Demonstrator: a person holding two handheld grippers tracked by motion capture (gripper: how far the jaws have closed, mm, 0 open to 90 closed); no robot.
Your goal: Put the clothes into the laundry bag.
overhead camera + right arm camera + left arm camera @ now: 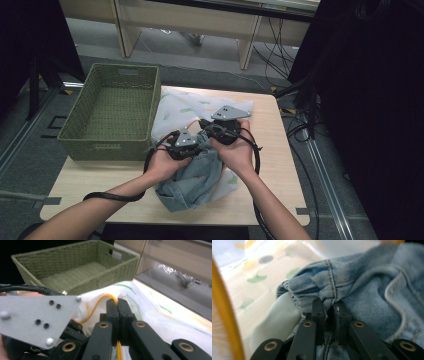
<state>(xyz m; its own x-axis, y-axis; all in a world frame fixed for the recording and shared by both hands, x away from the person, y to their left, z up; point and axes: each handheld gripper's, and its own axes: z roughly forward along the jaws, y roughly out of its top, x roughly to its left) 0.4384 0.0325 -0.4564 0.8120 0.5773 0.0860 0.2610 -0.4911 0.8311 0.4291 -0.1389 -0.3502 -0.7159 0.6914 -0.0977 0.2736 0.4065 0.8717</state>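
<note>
Denim garment [192, 182] lies bunched at the near-middle of the table [280, 165], partly over a white printed cloth [180, 107] that spreads back toward the far edge. Left gripper [329, 306] has its jaws drawn narrow on a gathered fold of the denim right at a stitched seam; fabric sits pinched between the pads. Right gripper [117, 303] is closed tight on the printed cloth's yellow-piped edge, the piping running up between the jaws. In the high view both hands sit close together over the pile, left gripper [186, 145] just beside right gripper [222, 127]. Green woven basket [112, 112] stands on the table's left, touching or nearly touching the cloth.

Judgement: the step in hand is separating the two fabrics. To do it well, keep each grip on one layer only, pull the hands apart slowly so neither fold slips, and lift the denim clear before moving sideways. Risk: the left pinch is shallow and may also catch the cloth beneath.
</note>
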